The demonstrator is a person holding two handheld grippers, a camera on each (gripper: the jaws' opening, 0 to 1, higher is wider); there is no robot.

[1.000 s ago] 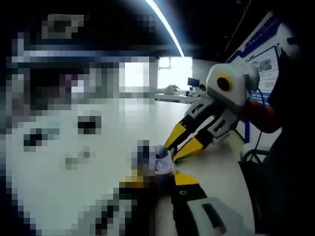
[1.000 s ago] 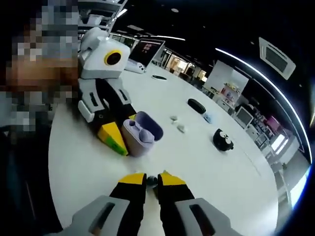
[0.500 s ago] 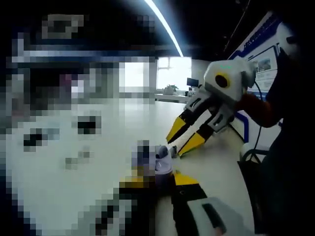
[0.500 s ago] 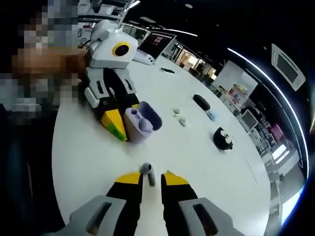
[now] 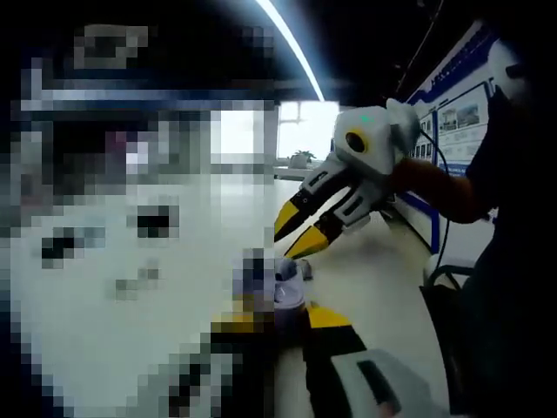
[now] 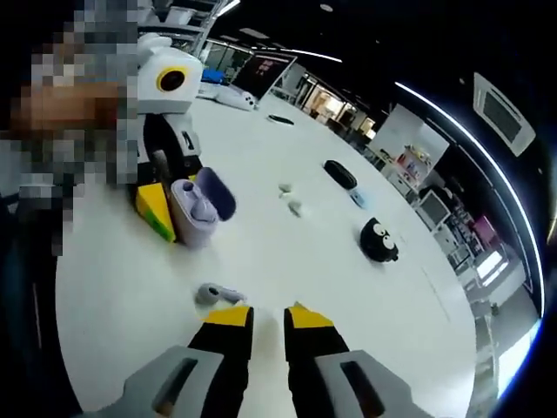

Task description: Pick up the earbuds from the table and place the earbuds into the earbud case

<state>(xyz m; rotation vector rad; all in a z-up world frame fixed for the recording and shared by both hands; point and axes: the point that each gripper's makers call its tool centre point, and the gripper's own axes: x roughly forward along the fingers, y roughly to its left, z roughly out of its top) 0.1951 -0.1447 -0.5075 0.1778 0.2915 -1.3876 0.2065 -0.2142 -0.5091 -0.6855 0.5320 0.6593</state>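
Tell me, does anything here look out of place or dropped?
One thing: a lilac earbud lies loose on the white table, just left of the right tongs, which are open and hold nothing. It belongs in the open earbud case that the left tongs hold.

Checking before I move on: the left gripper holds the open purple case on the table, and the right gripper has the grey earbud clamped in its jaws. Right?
Not quite. In the right gripper view the right gripper is open and empty; the grey earbud lies on the table beside its jaws. The left gripper does hold the open purple case.
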